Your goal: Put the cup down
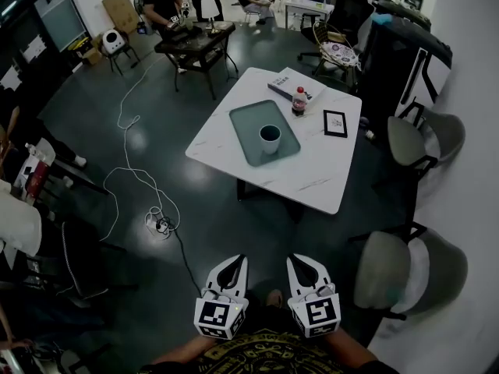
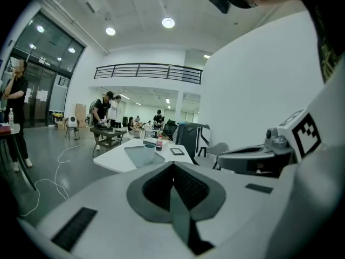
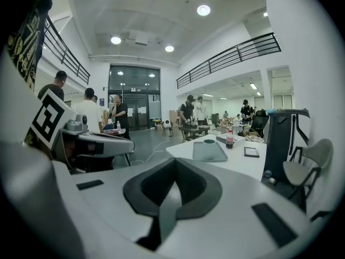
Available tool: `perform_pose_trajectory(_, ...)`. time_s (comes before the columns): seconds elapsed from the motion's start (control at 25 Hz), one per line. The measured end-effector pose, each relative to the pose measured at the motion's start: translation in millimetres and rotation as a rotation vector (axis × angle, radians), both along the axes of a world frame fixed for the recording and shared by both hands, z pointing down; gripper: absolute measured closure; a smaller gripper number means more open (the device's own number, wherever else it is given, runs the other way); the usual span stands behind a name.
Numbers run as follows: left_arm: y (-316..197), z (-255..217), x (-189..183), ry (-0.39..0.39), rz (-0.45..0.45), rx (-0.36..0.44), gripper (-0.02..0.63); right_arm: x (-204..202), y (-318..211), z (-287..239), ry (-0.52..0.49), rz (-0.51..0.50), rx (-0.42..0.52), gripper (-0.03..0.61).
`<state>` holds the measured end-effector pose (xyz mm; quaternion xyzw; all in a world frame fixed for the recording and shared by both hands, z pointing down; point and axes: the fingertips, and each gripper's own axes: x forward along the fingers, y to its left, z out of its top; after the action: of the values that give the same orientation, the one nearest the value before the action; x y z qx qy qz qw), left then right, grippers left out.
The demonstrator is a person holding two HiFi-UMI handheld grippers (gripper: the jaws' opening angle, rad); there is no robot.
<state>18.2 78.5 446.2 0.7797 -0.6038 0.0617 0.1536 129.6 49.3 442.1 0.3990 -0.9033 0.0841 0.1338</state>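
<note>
Cup (image 1: 270,138) stands upright on the grey tray (image 1: 243,115) along the left edge of the white table (image 1: 312,170), apparently already set down, while the left tool (image 1: 232,265) and right tool (image 1: 302,265), jaws together and empty, hang well apart from it.

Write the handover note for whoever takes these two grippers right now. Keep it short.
Grippers: the left claw is shut and empty. The right claw is shut and empty beside it. Both are held low in front of the person, well short of the table.
Things: the cup stands upright on the grey tray on that white table, with neither claw near it.
Done: the cup looks already put down.
Left: probably nothing; at most check that the cup sits steady.
</note>
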Motion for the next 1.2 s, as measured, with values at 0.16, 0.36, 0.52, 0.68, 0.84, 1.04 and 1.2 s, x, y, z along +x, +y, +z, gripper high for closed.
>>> perform_pose_trajectory(0.16, 14, 11, -7, 0.013, 0.0, -0.011, 0.623, -4, 12, 11, 0.01, 0.013, -0.006, 0.572)
perform_pose_trajectory(0.36, 24, 14, -16, 0.025, -0.002, -0.007, 0.623, -12, 31, 29, 0.031, -0.003, 0.003, 0.574)
perform_pose_trajectory(0.52, 24, 11, -21, 0.022, -0.006, 0.007, 0.623, -17, 35, 31, 0.032, -0.015, 0.025, 0.574)
perform_pose_trajectory(0.68, 25, 11, -26, 0.023, -0.009, 0.005, 0.623, -24, 35, 29, 0.023, -0.019, 0.015, 0.574)
perform_pose_trajectory(0.84, 21, 12, -29, 0.023, -0.007, 0.003, 0.623, -26, 32, 30, 0.025, -0.009, 0.009, 0.574)
perform_pose_trajectory(1.04, 17, 12, -32, 0.021, 0.002, -0.003, 0.623, -30, 26, 25, 0.016, -0.008, 0.017, 0.575)
perform_pose_trajectory(1.2, 9, 14, -32, 0.022, 0.01, -0.005, 0.623, -29, 20, 29, 0.044, -0.007, 0.019, 0.574)
